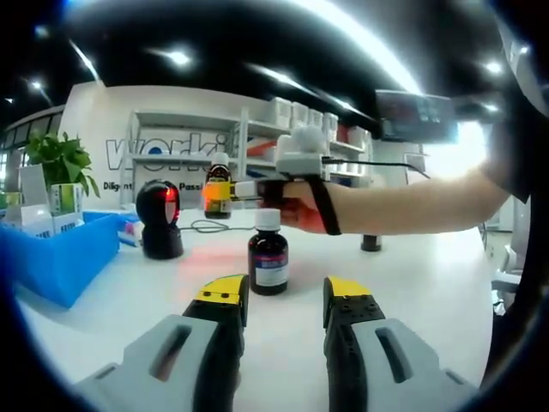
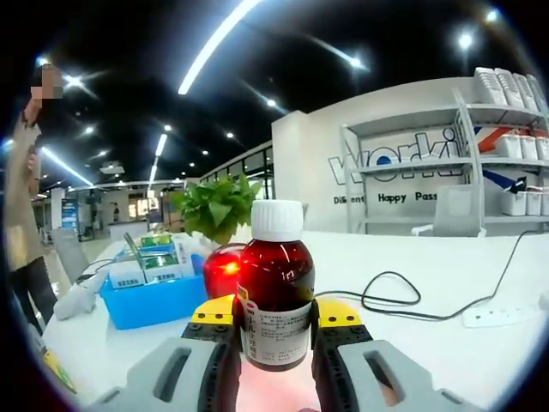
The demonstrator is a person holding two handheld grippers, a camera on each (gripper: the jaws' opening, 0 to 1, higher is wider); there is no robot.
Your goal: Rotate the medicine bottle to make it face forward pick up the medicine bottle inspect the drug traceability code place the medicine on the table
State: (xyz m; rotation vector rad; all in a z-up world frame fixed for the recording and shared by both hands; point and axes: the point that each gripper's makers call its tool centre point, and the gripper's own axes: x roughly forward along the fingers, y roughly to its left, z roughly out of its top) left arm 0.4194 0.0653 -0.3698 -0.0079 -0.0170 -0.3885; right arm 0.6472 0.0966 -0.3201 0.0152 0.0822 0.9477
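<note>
In the right gripper view my right gripper (image 2: 276, 319) is shut on a brown medicine bottle (image 2: 274, 292) with a white cap, held upright above the table. Red scanner light glows on the bottle's shoulder. The black scanner (image 2: 221, 268) sits just behind it, mostly hidden. In the left gripper view the same held bottle (image 1: 218, 189) hangs beside the scanner (image 1: 160, 219), gripped by the right gripper (image 1: 225, 190) at the end of a person's arm. A second brown bottle (image 1: 268, 255) stands on the white table (image 1: 412, 283). My left gripper (image 1: 285, 296) is open, just in front of that bottle.
A blue bin (image 1: 60, 257) with boxed medicines lies at the left, with a green plant (image 1: 60, 159) behind. A black cable (image 2: 403, 296) and white power strip (image 2: 506, 316) lie on the table. Shelves (image 2: 480, 172) stand behind. A person (image 2: 26, 215) stands far left.
</note>
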